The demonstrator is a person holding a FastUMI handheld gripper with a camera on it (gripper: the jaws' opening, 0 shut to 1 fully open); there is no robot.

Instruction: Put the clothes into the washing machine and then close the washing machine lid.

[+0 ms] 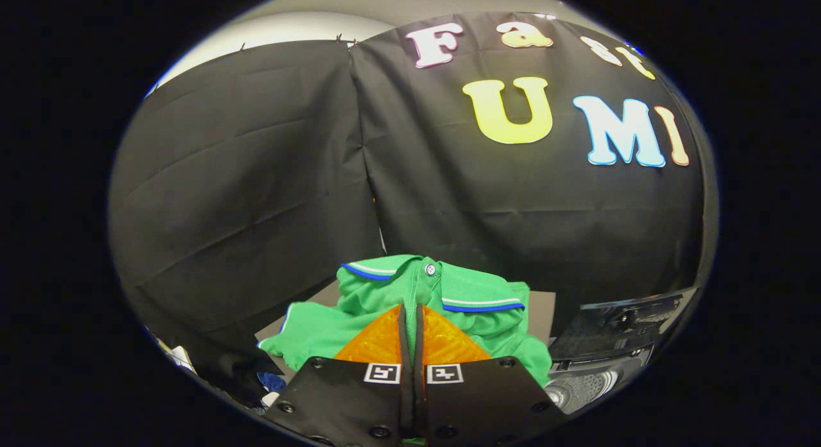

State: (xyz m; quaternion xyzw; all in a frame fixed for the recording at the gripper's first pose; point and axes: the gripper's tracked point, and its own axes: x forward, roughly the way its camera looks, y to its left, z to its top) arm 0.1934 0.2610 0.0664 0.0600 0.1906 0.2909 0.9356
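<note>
A green polo shirt [474, 293] with a blue and white striped collar bunches around my gripper [410, 313]. The two fingers stand nearly together, with a thin fold of the green fabric pinched between them. The shirt's collar and button rise just beyond the fingertips, and a sleeve hangs off to the left. To the right of the fingers, lower down, is the washing machine [580, 388] with its perforated metal drum showing. Its dark lid [619, 325] stands raised behind the drum opening.
A grey surface [542, 309] lies under and behind the shirt. Black cloth walls close the booth just beyond it. More cloth items in blue and white [269, 384] lie low to the left of the fingers.
</note>
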